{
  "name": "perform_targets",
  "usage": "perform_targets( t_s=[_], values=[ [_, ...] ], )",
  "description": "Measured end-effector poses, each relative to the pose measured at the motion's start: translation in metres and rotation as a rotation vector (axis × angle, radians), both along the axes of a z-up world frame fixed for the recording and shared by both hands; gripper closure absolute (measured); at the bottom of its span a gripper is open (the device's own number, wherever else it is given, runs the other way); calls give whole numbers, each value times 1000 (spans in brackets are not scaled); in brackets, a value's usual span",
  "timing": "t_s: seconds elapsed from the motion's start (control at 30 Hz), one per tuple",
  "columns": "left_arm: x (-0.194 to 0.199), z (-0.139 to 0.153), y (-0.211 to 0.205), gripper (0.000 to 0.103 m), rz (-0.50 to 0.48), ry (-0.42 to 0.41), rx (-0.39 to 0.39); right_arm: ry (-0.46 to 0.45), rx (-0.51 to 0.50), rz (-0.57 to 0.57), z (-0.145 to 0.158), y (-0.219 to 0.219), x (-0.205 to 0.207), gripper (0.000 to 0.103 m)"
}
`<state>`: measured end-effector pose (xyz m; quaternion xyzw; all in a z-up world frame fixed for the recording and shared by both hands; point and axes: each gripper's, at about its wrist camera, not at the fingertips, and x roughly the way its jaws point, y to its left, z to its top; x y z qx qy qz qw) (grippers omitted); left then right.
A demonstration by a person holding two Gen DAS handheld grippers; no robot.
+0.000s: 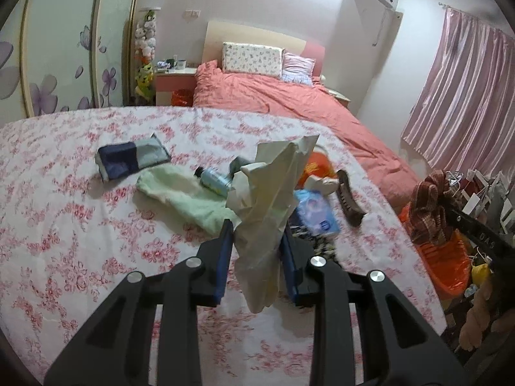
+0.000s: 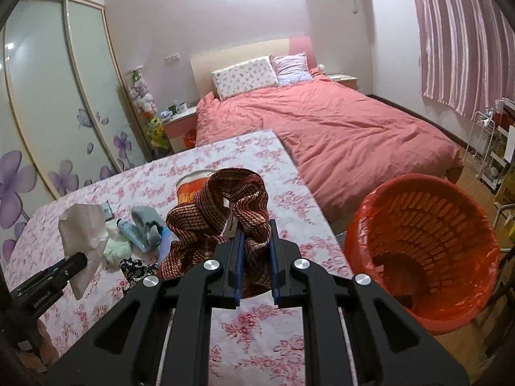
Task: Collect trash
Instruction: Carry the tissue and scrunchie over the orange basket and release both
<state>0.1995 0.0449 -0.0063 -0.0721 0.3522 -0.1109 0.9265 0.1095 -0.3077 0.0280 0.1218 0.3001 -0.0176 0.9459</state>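
Observation:
My left gripper (image 1: 257,229) is shut on a crumpled cream paper (image 1: 273,186), which hangs above the floral tablecloth (image 1: 80,225). The right wrist view shows the same paper (image 2: 85,228) at the far left, held off the table. My right gripper (image 2: 256,228) is shut on a brown-red woven cloth (image 2: 219,199), bunched above its fingers. An orange bin (image 2: 428,251) with an orange liner stands on the floor just right of the table edge, tilted in view and partly filled at the bottom. In the left wrist view the woven cloth (image 1: 428,206) hangs over that bin (image 1: 447,263).
On the table lie a dark blue pouch (image 1: 132,159), a green towel (image 1: 180,196), a blue tube (image 1: 214,180), a blue packet (image 1: 317,214), a brown comb (image 1: 349,201) and an orange cup (image 2: 193,186). A bed with a salmon cover (image 2: 338,128) is behind.

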Motion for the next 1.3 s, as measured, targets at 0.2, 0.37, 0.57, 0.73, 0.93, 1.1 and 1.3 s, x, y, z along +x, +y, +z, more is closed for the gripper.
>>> perform_targets(
  t_s=[0.2, 0.37, 0.57, 0.73, 0.93, 1.1, 1.3],
  values=[
    [-11, 18, -19, 74, -43, -39, -18, -57, -23, -50, 7, -10, -15, 90],
    [-19, 30, -41, 74, -88, -66, -31, -98, -40, -91, 11, -20, -26, 90],
    [-24, 40, -68, 74, -141, -87, -52, -135, -56, -150, 14, -39, -38, 90],
    [-27, 44, -93, 74, -194, -98, -65, -151, -59, -191, 13, -54, -44, 90],
    [-28, 45, -128, 74, -261, -100, -70, -152, -54, -254, 7, -77, -48, 90],
    [-29, 42, -161, 74, -331, -95, -78, -142, -41, -304, -2, -95, -48, 90],
    [-25, 37, -207, 74, -422, -82, -91, -121, -21, -373, -14, -126, -48, 90]
  ],
)
